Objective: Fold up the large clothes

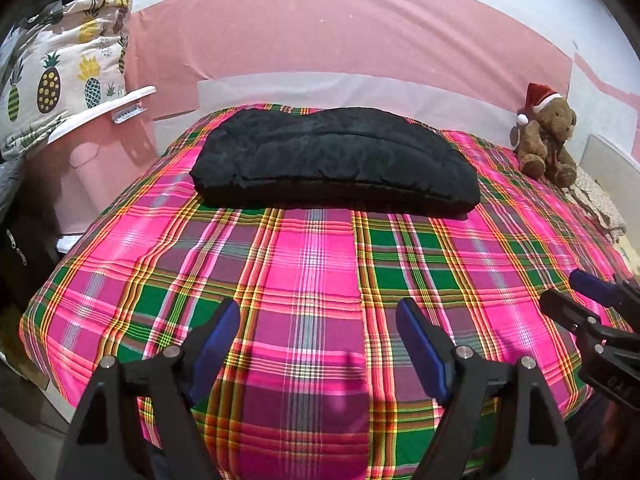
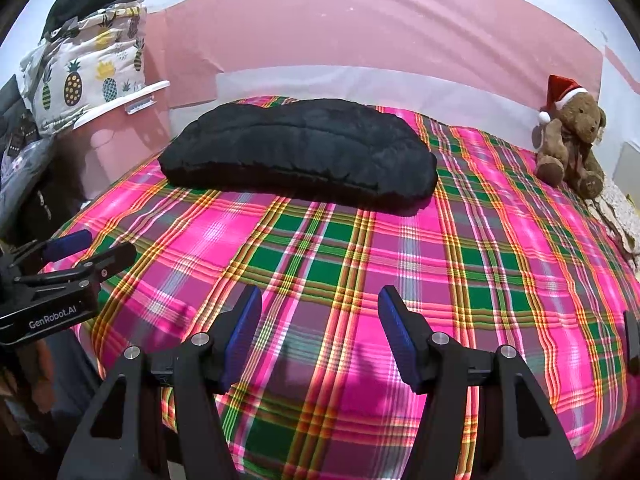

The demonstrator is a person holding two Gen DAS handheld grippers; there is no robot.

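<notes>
now, through the left wrist camera, i am looking along the left gripper [image 1: 318, 338], and its jaws are standing wide with nothing between them, only the plaid bedcover [image 1: 320, 264] below. i am holding it low over the near part of the bed, well apart from the black padded garment [image 1: 336, 160], which is lying across the far part of the bed, close to the pink headboard [image 1: 340, 40]. it is looking already folded into a thick bundle, so i judge i am keeping both tools back because this piece is finished or waiting for a last tidy. at the right edge the right gripper [image 1: 576, 292] is coming into the picture, partly cut off.

through the right wrist camera, the right gripper [image 2: 320, 320] is also standing wide and empty above the bedcover, pointing toward the same garment. the left gripper [image 2: 96, 250] is showing at the left side, its body cut by the frame. the teddy bear [image 2: 572, 140] is sitting in the far right corner, out of the way. the pineapple-print bag [image 2: 88, 76] on the left is half hidden, and i cannot tell what is inside the dark pile beside it.
</notes>
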